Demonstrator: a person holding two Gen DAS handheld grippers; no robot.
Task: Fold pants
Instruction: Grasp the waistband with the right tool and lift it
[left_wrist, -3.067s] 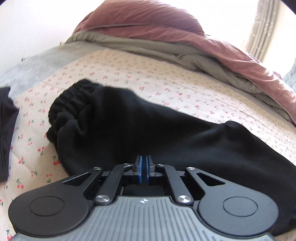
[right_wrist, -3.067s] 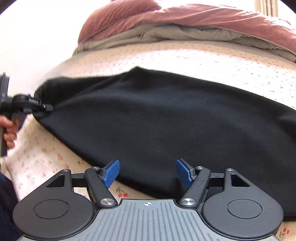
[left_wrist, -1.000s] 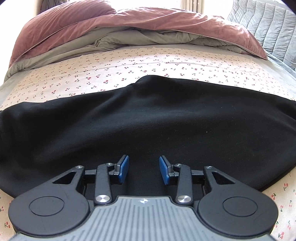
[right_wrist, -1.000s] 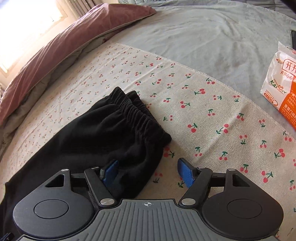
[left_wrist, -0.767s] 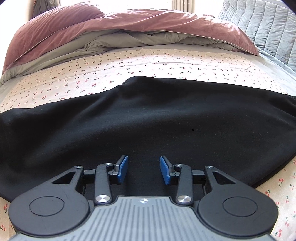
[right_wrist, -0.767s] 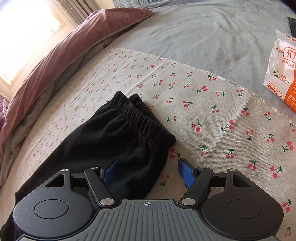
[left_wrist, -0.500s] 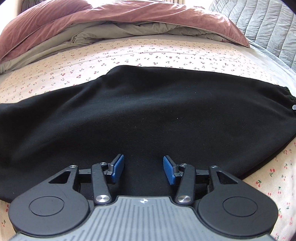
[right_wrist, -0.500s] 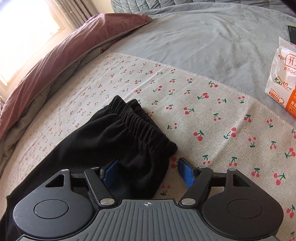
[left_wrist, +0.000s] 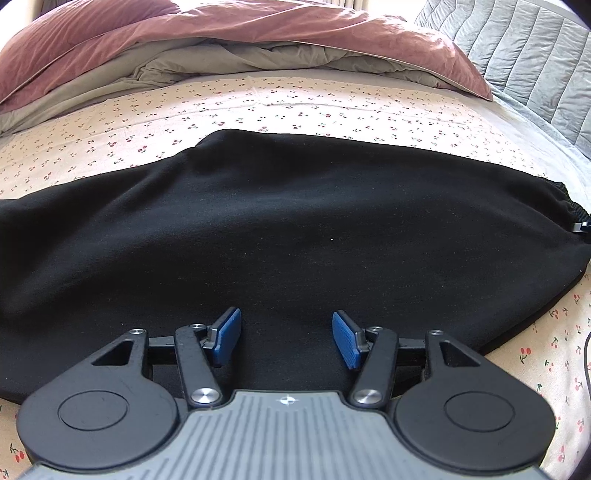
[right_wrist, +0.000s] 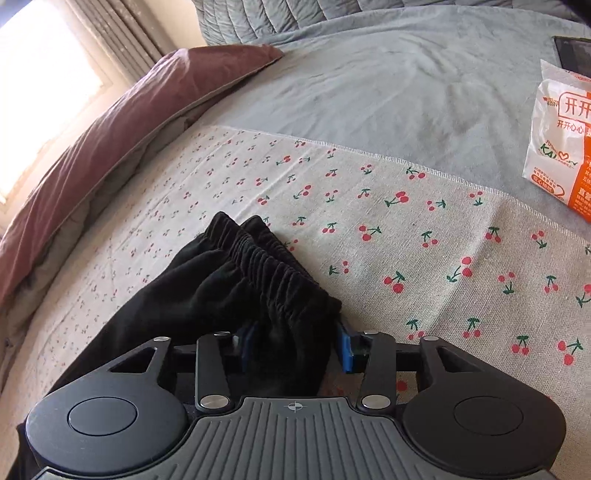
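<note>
Black pants (left_wrist: 295, 229) lie flat across a cherry-print cloth (left_wrist: 258, 103) on the bed. My left gripper (left_wrist: 286, 339) is open over the near edge of the pants, around their middle, and holds nothing. In the right wrist view the elastic waistband (right_wrist: 273, 266) lies gathered on the cloth. My right gripper (right_wrist: 295, 347) stands with its blue pads on either side of the near waistband corner, the jaws still apart and the left pad partly hidden by fabric. The tip of the right gripper shows at the right edge of the left wrist view (left_wrist: 580, 226).
A maroon and grey duvet (left_wrist: 229, 40) is bunched along the far side of the bed. A grey quilted bedspread (right_wrist: 388, 81) lies beyond the cloth. A white and orange packet (right_wrist: 561, 144) and a dark phone (right_wrist: 574, 55) lie on it at the right.
My right gripper has moved forward onto the waistband corner and its jaws have narrowed around it. My left gripper has opened wider and shifted slightly over the pants.
</note>
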